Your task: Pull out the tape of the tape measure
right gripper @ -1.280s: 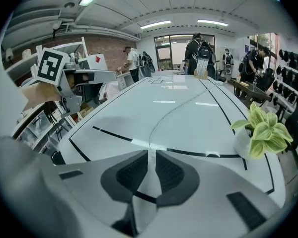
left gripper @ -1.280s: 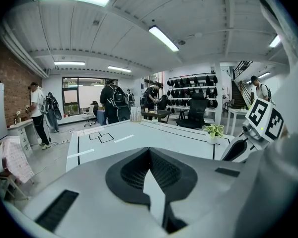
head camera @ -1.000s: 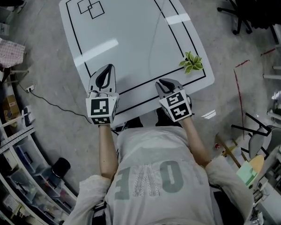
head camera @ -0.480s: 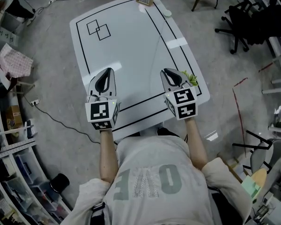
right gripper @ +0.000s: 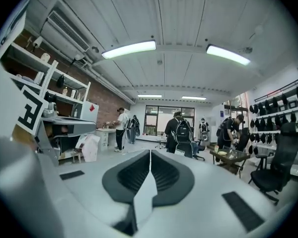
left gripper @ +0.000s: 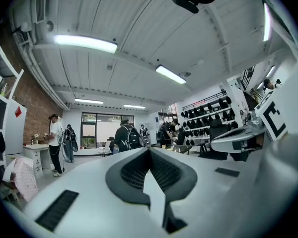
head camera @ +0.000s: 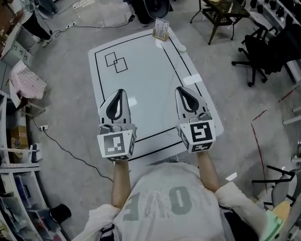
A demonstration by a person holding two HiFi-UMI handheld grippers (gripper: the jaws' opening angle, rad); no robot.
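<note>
Holding left gripper (head camera: 119, 92) and right gripper (head camera: 182, 90) over our white black-lined rectangular table (head camera: 150, 74).
Jaws together, empty; grippers at 9 and 3 o'clock; tape measure: we cannot locate it.

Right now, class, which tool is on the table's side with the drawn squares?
The left tool: the overlapping squares lie ahead of its tip, toward the far left corner of the table. The right tool is held over the opposite side.

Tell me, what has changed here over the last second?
Both the left tongs and right tongs rose above the white table and tipped up toward level. Nothing was grabbed or released. Both stay shut and empty; the table has not moved.
</note>
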